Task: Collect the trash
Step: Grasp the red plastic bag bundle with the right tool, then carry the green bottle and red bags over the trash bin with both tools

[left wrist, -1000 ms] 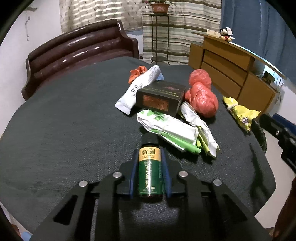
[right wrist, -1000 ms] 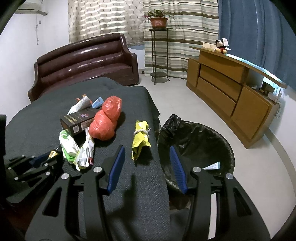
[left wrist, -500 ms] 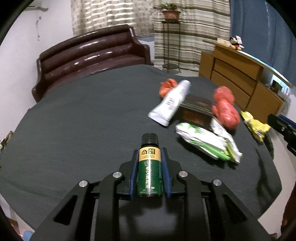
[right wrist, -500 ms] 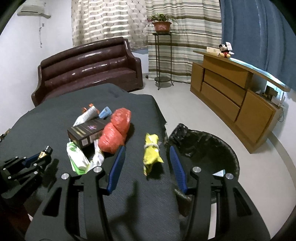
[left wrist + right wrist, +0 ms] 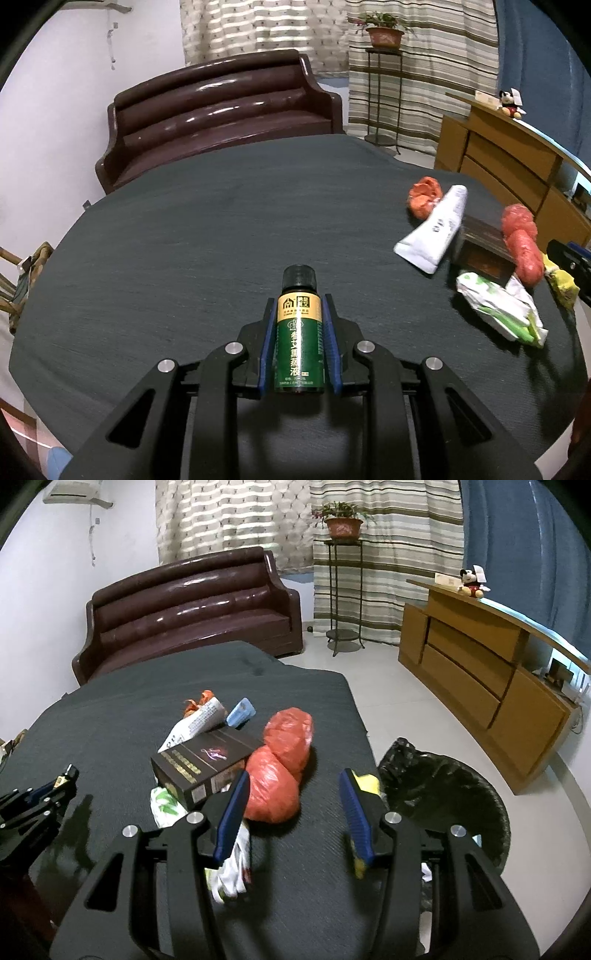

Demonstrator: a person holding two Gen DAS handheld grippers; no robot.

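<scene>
While clamped on green bottle, left gripper swung away from litter heap since a second ago. Right gripper, jaws spread, nearer red bag; bin awaiting beside bench.

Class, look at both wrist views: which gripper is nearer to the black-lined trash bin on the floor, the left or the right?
Right. The right gripper hangs open at the table's edge, right beside the trash bin. The left gripper, shut on the green bottle, is across the table, beyond the litter pile.
</scene>
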